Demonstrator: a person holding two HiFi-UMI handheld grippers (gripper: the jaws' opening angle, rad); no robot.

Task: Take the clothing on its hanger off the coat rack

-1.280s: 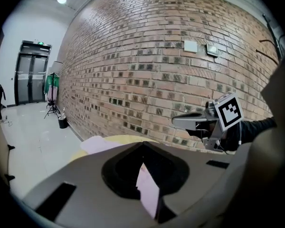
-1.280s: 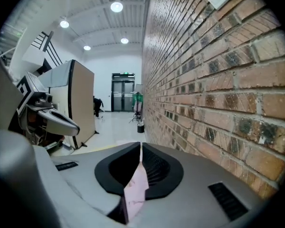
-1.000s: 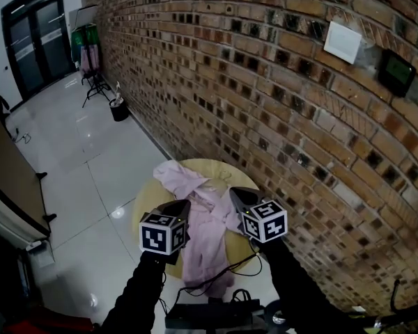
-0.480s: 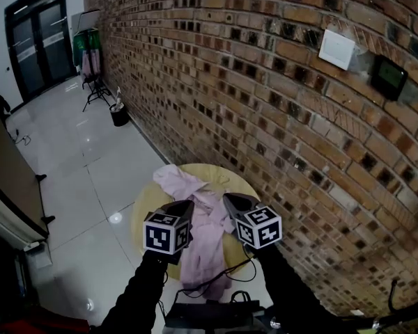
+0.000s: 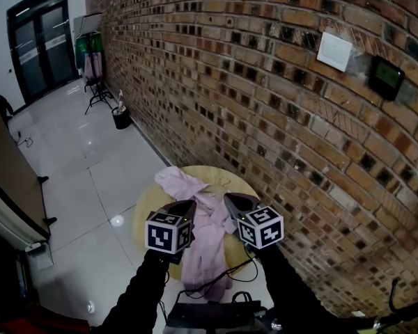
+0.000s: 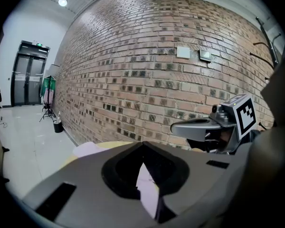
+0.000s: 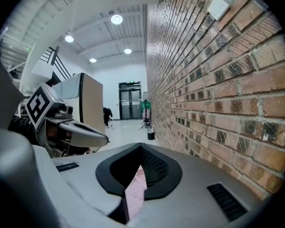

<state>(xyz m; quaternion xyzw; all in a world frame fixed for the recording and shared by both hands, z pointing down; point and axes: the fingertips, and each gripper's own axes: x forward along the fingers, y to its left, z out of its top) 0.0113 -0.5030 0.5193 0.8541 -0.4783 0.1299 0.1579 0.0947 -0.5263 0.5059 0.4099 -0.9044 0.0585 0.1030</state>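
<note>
- We find the pink clothing (image 5: 207,242) crumpled on the round yellow tabletop (image 5: 146,202), draping off its near edge; no hanger is discernible.
- The 2 grippers, left gripper (image 5: 192,202) and right gripper (image 5: 227,197), hover above it with jaws pressed together and empty, which we judge as poised between grasps.

1. a brick wall (image 5: 265,82) runs along the right side, from near to far.
2. a round table (image 5: 148,207) stands at the wall's foot, just ahead.
3. the clothing (image 5: 205,245) lies on the table, its near end hanging over the near edge.
4. the left gripper (image 5: 188,204) and right gripper (image 5: 231,199) sit side by side above the clothing.
5. far down the wall stands a coat rack (image 5: 90,54), with a bin (image 5: 121,117) nearer along the wall and a double door (image 5: 38,44) behind at the left.
6. high on the wall, a plate (image 5: 334,51) sits left of a small device (image 5: 387,76).
</note>
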